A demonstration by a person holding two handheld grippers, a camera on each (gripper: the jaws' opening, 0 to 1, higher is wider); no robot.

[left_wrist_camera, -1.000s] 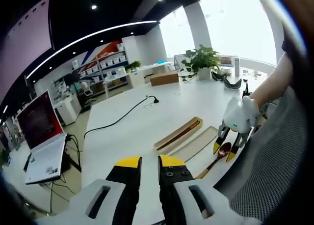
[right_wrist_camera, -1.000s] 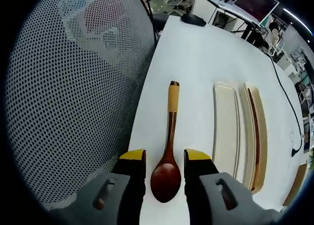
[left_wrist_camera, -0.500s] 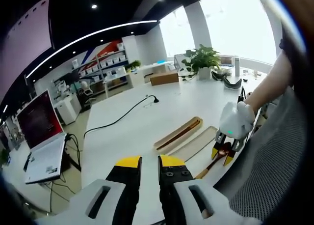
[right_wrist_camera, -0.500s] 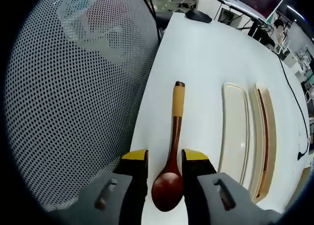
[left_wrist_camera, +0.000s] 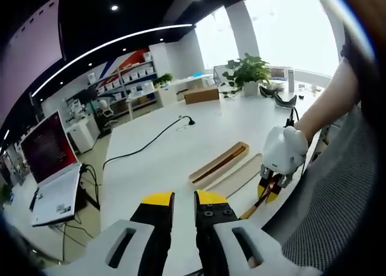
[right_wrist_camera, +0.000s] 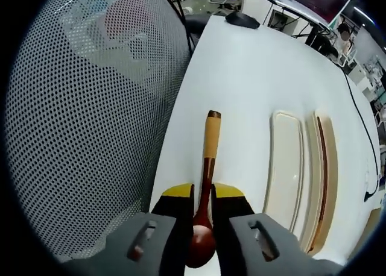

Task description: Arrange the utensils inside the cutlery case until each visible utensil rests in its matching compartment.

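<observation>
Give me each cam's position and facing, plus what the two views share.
Left gripper view: rides the left gripper, held over the white table's near end, facing along it to the windows; own shut jaws low, the person's forearm at right.
Right gripper view: rides the right gripper, looking down its jaws along the table edge beside a mesh chair back; jaws clamp the wooden spoon.
Shared: spoon, right gripper, table, cutlery case.
</observation>
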